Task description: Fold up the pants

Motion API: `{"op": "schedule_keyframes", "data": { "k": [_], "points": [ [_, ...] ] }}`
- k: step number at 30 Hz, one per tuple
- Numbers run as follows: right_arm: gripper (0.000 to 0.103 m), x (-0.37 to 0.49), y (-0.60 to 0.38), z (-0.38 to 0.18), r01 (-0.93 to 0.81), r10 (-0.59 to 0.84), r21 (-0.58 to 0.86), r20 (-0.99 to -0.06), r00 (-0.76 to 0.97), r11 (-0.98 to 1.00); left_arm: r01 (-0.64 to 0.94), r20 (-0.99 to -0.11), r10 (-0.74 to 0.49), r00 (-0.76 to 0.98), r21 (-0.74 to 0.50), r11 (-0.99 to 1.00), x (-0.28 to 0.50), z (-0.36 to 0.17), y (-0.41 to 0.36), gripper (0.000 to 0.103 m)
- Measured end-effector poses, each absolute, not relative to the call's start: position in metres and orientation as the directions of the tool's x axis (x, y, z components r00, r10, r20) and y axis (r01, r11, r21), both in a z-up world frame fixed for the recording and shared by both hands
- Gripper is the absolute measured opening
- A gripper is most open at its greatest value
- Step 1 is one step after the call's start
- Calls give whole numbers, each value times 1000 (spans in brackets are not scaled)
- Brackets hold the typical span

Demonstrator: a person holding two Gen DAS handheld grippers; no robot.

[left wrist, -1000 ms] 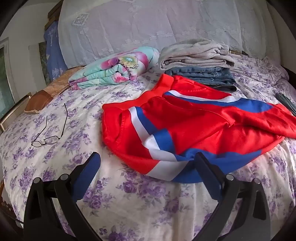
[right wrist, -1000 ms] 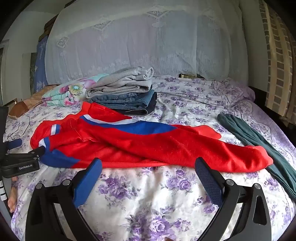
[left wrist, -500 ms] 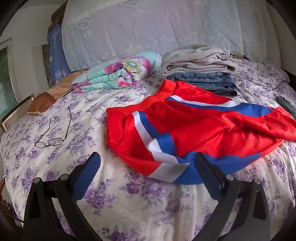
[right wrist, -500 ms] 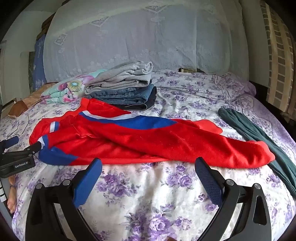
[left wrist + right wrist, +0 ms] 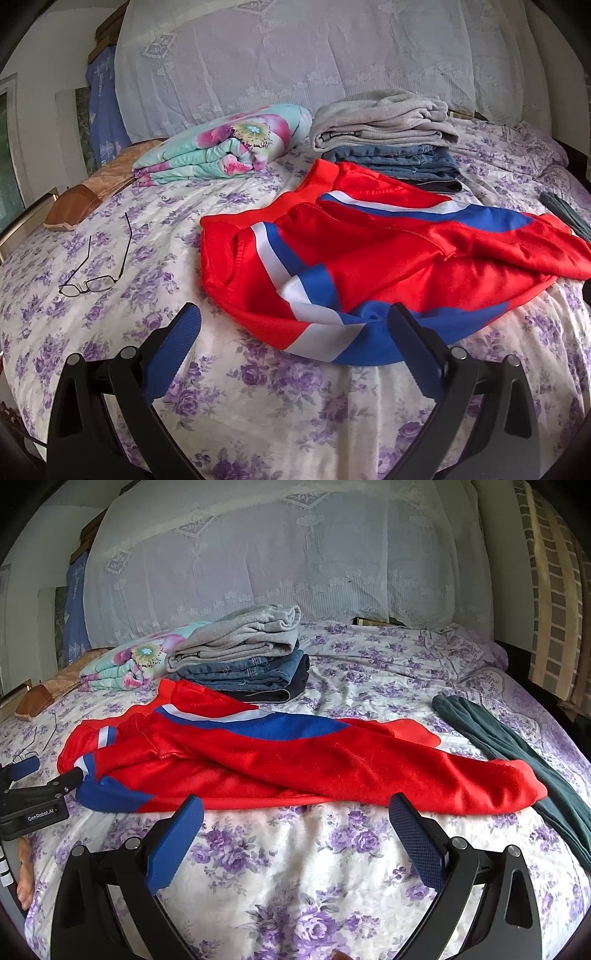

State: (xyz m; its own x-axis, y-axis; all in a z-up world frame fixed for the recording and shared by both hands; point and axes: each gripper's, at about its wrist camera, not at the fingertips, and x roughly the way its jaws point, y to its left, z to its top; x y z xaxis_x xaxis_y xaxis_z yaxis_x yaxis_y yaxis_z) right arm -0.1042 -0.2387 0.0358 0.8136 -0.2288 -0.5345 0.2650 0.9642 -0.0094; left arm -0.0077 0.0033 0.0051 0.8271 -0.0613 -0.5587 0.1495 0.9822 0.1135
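Red pants (image 5: 388, 254) with blue and white stripes lie loosely spread across the floral bed sheet (image 5: 166, 229). The waistband end is at the left, the legs run to the right (image 5: 461, 779). My left gripper (image 5: 291, 332) is open and empty, just in front of the waistband's blue and white corner. My right gripper (image 5: 295, 819) is open and empty, hovering above the sheet just in front of the pants' near edge. The left gripper also shows at the left edge of the right wrist view (image 5: 40, 775).
A stack of folded grey and denim pants (image 5: 384, 136) sits behind the red pants. A folded floral quilt (image 5: 225, 144) lies at the back left. Eyeglasses (image 5: 96, 273) lie on the sheet at left. Dark green pants (image 5: 517, 757) lie at right.
Both grippers have drawn back and risen slightly, so the pants sit a little farther away in both views. Both stay open. The pants have not moved.
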Motion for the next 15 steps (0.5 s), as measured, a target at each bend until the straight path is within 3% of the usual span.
{"op": "schedule_keyframes", "data": {
  "k": [15],
  "points": [
    [100, -101, -238, 35, 261, -222, -7, -549, 806, 965, 137, -570, -50, 820, 110, 984, -5, 5, 6, 99]
  ]
}}
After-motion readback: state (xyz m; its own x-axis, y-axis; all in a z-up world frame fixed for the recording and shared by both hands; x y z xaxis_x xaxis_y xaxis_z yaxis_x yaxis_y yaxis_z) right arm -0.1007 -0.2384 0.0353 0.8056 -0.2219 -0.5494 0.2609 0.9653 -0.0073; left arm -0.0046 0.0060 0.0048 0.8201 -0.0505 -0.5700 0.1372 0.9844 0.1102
